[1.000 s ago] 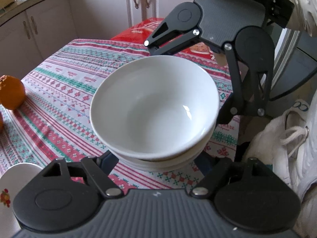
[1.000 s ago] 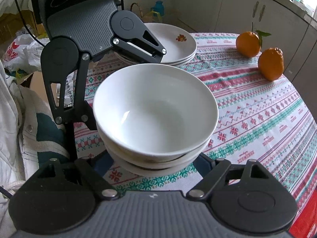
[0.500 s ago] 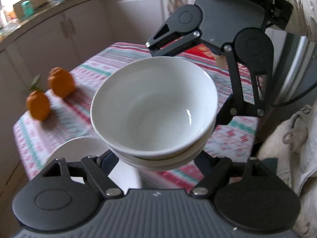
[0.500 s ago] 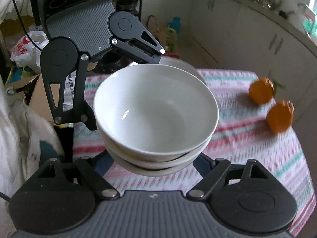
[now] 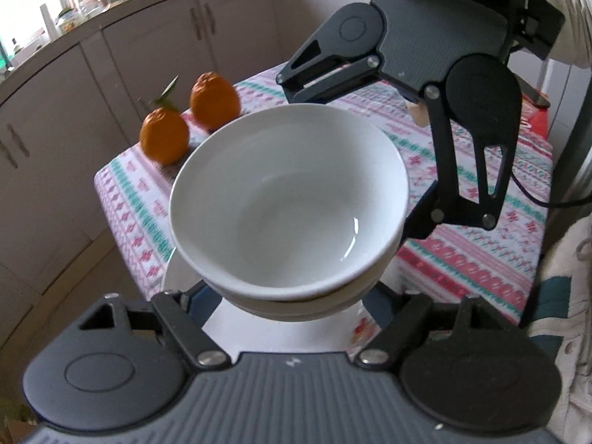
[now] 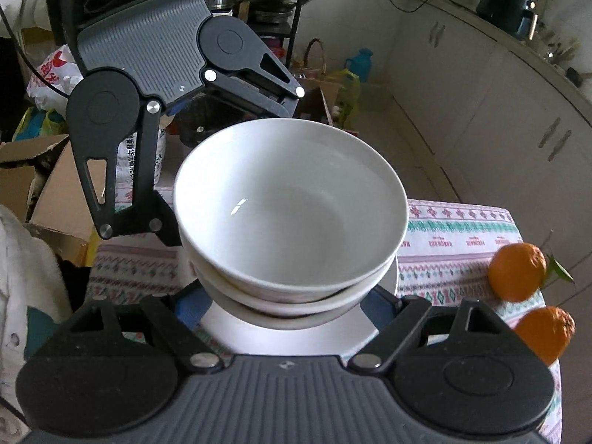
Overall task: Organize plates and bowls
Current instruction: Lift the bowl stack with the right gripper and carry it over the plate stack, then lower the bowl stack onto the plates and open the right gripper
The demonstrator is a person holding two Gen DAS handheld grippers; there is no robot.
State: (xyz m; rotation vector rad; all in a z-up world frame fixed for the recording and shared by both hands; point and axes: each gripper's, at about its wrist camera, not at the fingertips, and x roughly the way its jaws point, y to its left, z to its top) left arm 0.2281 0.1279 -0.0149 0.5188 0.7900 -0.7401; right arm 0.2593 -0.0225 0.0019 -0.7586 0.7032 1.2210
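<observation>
A stack of white bowls hangs between both grippers, above a stack of white plates at the table's corner. My left gripper clasps the stack's near side; the right gripper faces it from the far side. In the right wrist view the same bowl stack fills the middle, my right gripper grips its base, and the plates lie just beneath. The fingertips are hidden under the bowls.
Two oranges sit near the table's far corner, also in the right wrist view. The patterned tablecloth covers the table. Kitchen cabinets stand beyond; boxes and bags lie on the floor.
Both grippers have carried the bowl stack across the table to above the plates. The oranges and table edge shifted in view.
</observation>
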